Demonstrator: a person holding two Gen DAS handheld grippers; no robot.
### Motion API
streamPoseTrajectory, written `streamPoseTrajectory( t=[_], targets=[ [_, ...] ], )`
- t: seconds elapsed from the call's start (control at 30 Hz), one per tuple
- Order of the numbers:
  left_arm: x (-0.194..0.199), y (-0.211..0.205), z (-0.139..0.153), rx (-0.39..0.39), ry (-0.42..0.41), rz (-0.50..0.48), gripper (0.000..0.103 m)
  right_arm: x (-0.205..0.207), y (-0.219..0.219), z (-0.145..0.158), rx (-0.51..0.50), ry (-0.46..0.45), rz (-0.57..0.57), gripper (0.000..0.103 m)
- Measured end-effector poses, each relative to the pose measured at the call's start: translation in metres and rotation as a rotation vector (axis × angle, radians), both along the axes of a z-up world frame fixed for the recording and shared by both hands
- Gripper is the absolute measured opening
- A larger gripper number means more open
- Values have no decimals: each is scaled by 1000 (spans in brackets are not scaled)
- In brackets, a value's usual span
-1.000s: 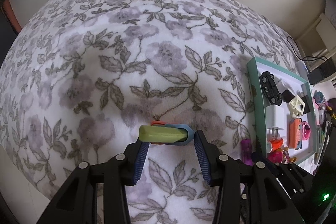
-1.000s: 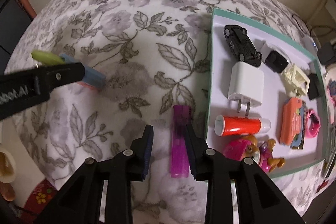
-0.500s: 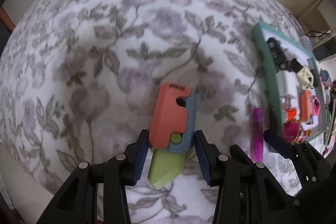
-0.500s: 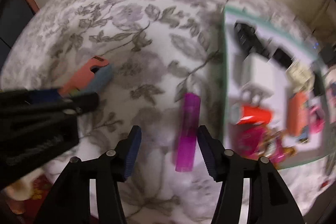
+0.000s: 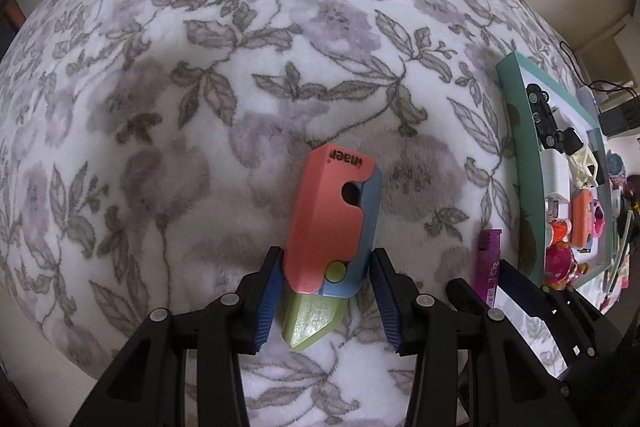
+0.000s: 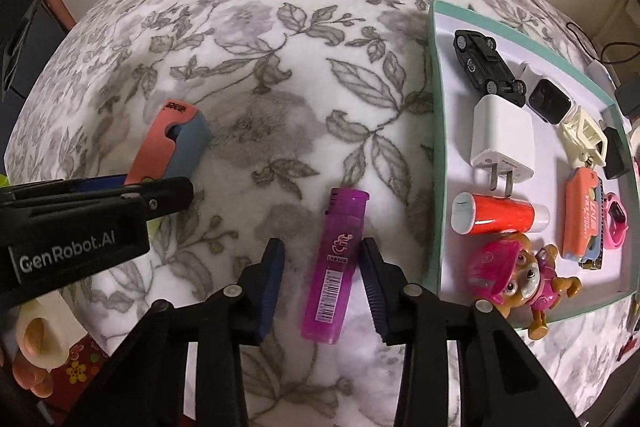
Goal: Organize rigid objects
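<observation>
Floral grey-and-white fleece blanket (image 5: 256, 75) = work surface. L gripper (image 5: 326, 297) jaws wide, straddling coral/blue plastic toy knife w/ green blade (image 5: 332, 227); pads not touching it. R gripper (image 6: 324, 273) jaws wide, either side of translucent purple plastic lighter (image 6: 336, 267) lying flat, no contact. Teal-rimmed white tray (image 6: 434, 131) just R of lighter; knife well L of lighter.

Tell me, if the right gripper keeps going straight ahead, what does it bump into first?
Probably the purple lighter. It lies between the open fingers of the right gripper, pointing the same way, so the gripper would slide along it rather than strike anything else. Beyond it is only floral blanket.
</observation>
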State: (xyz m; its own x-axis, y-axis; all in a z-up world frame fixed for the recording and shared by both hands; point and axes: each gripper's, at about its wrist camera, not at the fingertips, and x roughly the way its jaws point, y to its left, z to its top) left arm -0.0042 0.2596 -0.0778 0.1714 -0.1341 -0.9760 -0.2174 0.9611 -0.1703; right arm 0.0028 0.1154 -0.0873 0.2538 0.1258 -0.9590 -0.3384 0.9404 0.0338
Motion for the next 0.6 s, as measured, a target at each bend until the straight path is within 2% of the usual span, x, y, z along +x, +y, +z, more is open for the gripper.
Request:
streamPoseTrajectory(
  t=[0.3,0.5,0.53,0.57,0.6],
  targets=[
    [8,-13,1,40,11,-20,50,-1,-5,2,14,-3,1,41],
    [6,-18,0,51,9,-25,50,-4,1,1,-13,-23,8,40],
    [6,-19,0,56,8,-27,50,-4,1,1,-14,-23,4,35],
    [6,-19,0,60,6,-30,50,-4,0,2,-14,-25,1,24],
    [6,-20,0,69,6,-32,47,-4,0,3,-10,-26,0,21]
  ],
)
